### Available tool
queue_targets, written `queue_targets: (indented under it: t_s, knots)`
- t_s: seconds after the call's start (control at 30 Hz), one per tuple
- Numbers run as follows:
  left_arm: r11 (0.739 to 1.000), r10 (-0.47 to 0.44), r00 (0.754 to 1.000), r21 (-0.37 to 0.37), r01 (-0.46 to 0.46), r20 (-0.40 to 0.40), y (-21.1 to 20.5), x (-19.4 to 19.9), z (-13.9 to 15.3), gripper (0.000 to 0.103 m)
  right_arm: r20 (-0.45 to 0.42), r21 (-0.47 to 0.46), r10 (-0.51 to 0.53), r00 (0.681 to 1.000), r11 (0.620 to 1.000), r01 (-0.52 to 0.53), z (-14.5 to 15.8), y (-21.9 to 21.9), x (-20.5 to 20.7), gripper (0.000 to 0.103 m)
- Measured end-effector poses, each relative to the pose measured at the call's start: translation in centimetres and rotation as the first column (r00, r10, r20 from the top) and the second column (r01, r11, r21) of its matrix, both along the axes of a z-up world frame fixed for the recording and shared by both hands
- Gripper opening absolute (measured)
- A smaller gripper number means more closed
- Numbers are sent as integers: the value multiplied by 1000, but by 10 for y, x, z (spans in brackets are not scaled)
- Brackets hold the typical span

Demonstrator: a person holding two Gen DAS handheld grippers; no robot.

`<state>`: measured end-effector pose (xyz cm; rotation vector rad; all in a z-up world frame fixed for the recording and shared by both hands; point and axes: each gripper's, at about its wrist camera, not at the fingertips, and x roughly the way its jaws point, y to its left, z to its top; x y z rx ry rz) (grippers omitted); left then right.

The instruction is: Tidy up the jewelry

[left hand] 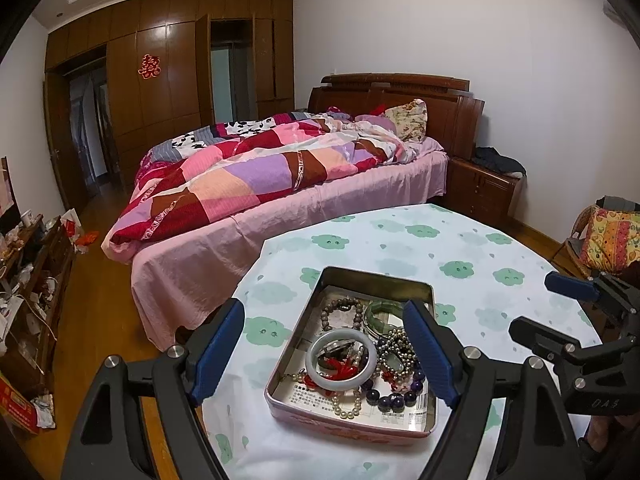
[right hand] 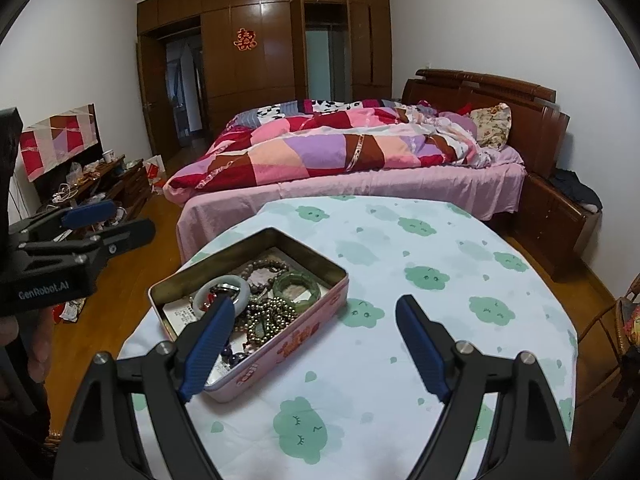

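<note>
Both grippers spread wide and empty: left gripper (left hand: 326, 326) hovers over jewelry tin (left hand: 431, 292), right gripper (right hand: 316, 312) has tin (right hand: 320, 298) at its left finger.

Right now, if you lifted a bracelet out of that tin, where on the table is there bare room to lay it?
The cloud-print tablecloth is bare to the right of the pink rectangular metal tin and beyond it, toward the pink-sheeted bed. A narrower strip lies along the tin's left side. The tin itself is crowded with tangled beads and bangles.
</note>
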<state>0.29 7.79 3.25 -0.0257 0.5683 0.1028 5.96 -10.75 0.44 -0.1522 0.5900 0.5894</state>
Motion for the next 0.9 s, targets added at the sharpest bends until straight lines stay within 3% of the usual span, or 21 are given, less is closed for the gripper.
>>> queue_targets:
  t_s: [0.9]
  knots:
    - [1000, -15, 1000, 4, 15, 19, -6, -5, 9, 82, 48, 1, -21, 999, 1000, 21, 12, -7, -10, 93]
